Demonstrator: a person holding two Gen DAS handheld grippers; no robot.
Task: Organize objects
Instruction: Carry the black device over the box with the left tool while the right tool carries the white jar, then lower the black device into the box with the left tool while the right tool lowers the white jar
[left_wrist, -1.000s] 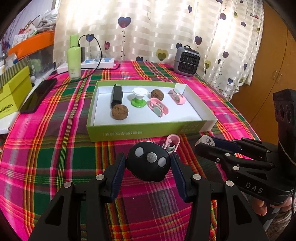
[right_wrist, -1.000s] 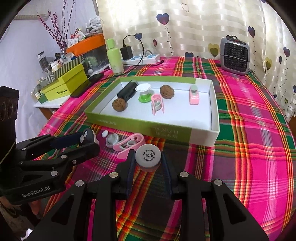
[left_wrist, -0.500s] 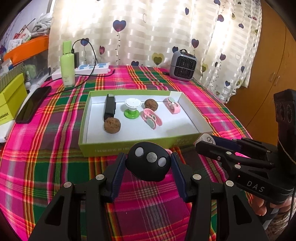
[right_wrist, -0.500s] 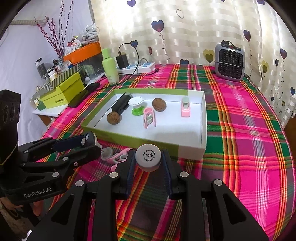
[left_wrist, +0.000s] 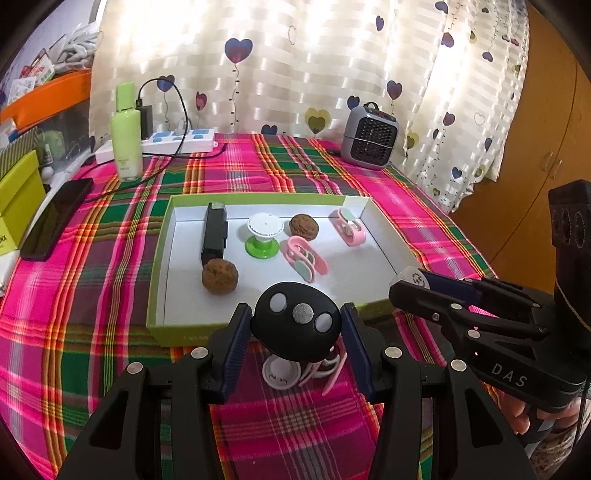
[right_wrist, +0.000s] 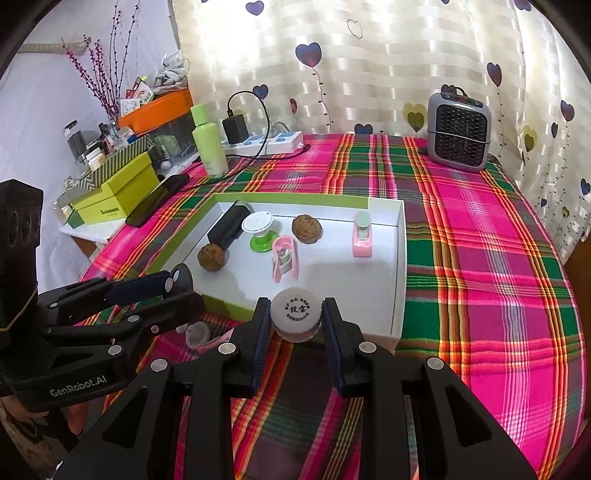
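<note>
The left gripper (left_wrist: 295, 326) is clamped on a black fob (left_wrist: 297, 326) with three round buttons, both fingers pressed to its sides, held above the near edge of the box (left_wrist: 159, 295). The right gripper (right_wrist: 295, 319) is closed on a small white jar (right_wrist: 294, 317), its printed lid facing the camera, also raised just short of the box's near wall.

The box, green outside and white inside, sits on the plaid cloth (right_wrist: 480, 258) and holds six things: one black bar (left_wrist: 214, 232) along the left side, two brown walnuts (left_wrist: 220, 276) (one near the front left, one further back), one white-topped green stand (left_wrist: 262, 236), and two pink clips (left_wrist: 306, 258), one mid-box and one toward the back right.

On the cloth in front of the box, under the left gripper, lie one white round cap (left_wrist: 279, 373) and one more pink clip beside it, partly hidden by the fob; that makes three pink clips in all.

Beyond the box stand one grey heater (right_wrist: 460, 133), one green bottle (right_wrist: 208, 142), one power strip (left_wrist: 177, 142) and one dark phone (left_wrist: 55, 218).
</note>
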